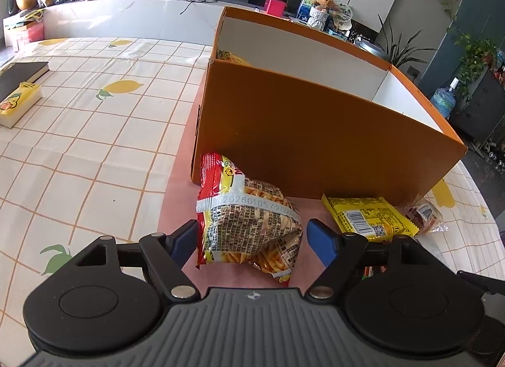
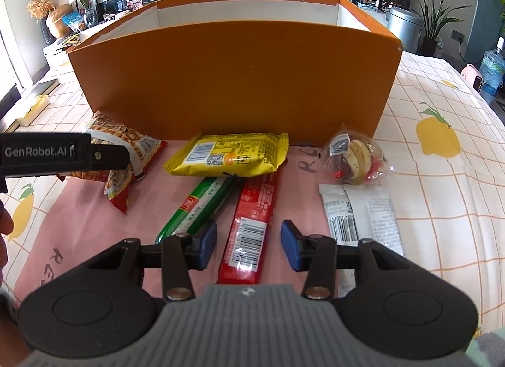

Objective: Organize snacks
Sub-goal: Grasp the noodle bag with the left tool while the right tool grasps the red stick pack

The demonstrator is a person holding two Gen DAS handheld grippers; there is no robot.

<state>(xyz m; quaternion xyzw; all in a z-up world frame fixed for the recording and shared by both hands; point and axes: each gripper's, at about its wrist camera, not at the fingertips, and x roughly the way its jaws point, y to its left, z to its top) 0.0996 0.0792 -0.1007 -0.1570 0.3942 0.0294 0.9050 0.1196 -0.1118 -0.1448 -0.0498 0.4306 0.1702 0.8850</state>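
At the left of the counter (image 1: 79,133), the crinkled chips bag (image 1: 249,225) is framed by the wide-open left gripper (image 1: 251,239), just before the orange box (image 1: 315,133). Light and crushable, it is best pinched gently mid-body. Further right, the red stick pack (image 2: 252,228) lies between the open right gripper (image 2: 249,245).

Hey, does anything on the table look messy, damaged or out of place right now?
Only the red fries bag looks odd: it is crumpled and tilted between the open left tongs, beside the orange box. The yellow packet and red bar lie flat, and nothing is spilled.
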